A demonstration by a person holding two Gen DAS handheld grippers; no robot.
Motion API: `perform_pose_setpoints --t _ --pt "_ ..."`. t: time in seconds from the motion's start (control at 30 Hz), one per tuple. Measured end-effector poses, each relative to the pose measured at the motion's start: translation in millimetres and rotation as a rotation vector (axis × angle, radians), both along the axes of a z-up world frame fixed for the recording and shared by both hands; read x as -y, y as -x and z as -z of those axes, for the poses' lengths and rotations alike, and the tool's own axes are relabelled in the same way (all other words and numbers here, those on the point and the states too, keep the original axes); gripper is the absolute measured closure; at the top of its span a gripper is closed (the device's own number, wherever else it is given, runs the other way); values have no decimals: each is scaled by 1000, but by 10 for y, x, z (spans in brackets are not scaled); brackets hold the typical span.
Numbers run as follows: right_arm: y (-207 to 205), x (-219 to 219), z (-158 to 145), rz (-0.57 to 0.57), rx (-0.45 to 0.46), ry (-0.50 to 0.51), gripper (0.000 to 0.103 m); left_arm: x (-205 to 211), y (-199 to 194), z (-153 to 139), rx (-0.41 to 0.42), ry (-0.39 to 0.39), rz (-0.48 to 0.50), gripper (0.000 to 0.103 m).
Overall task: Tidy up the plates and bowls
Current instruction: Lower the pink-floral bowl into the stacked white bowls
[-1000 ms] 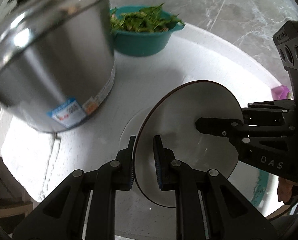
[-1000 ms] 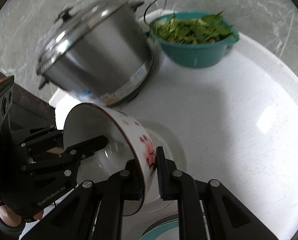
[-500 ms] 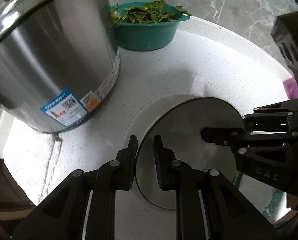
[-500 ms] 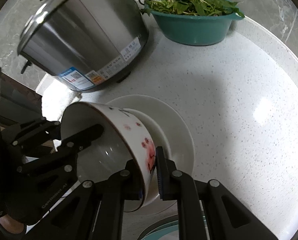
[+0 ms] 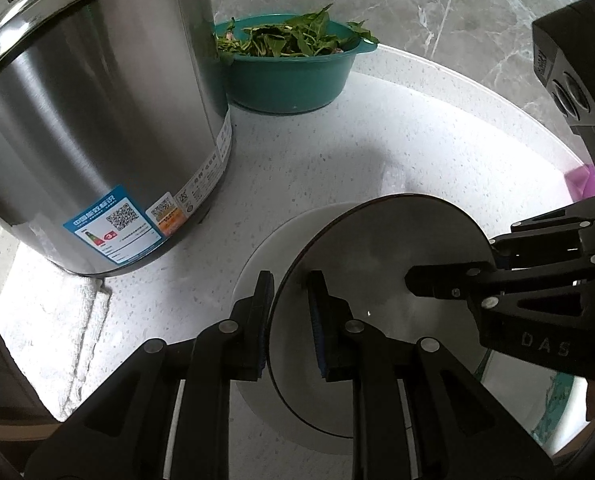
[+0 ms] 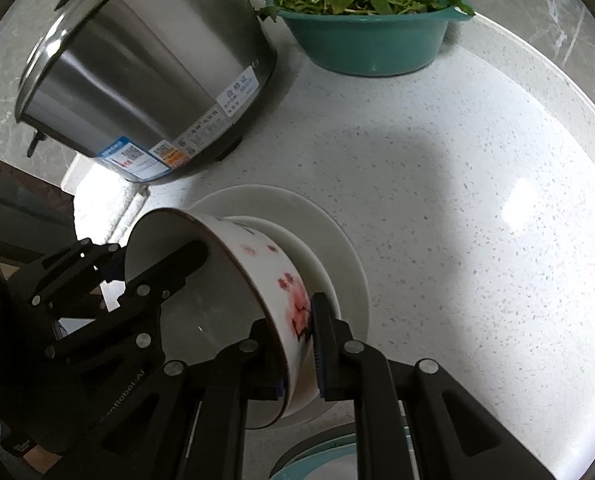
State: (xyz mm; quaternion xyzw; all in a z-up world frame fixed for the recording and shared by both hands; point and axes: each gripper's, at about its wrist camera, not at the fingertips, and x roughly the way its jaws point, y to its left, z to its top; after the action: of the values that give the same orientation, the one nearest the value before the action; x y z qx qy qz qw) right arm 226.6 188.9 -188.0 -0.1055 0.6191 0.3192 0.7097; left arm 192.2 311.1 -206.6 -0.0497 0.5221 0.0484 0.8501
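Note:
A white bowl (image 6: 257, 264) with pink flowers and a brown rim hangs tilted between both grippers. My right gripper (image 6: 297, 344) is shut on its near wall, one pad inside and one on the flower pattern. In the left wrist view my left gripper (image 5: 291, 280) straddles the opposite rim of the bowl (image 5: 377, 256), shut on it. The bowl's base rests against a small white dish (image 6: 317, 264), which sits on a larger white plate (image 6: 349, 280). That plate (image 5: 265, 248) shows under the bowl in the left wrist view too.
A tall stainless-steel pot (image 5: 97, 120) with a lid stands close on the left, on the white speckled counter (image 6: 457, 200). Behind it is a teal basin of greens (image 6: 369, 32). A white towel (image 5: 57, 320) lies under the pot's near side. A teal-rimmed plate (image 6: 317, 456) lies at the near edge.
Both grippers have come down with the bowl. Its base has gone from hanging over the counter to resting on the white dish and plate.

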Motion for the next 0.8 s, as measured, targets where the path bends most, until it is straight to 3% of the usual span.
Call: perform_pose_setpoints --t 0.13,0.3,0.63,0.8 --pt "-9 -60 7 -22 1 53 90 -24 8 -29 25 2 -12 86" --pt "-67 -39 13 -21 -28 42 89 -70 32 -1 24 27 -23 85" --pt "-132 8 -23 3 -118 1 65 -49 -12 92 -9 31 -2 84" --pt "-139 60 -31 26 -151 -32 60 -15 -58 141 -24 21 10 79"
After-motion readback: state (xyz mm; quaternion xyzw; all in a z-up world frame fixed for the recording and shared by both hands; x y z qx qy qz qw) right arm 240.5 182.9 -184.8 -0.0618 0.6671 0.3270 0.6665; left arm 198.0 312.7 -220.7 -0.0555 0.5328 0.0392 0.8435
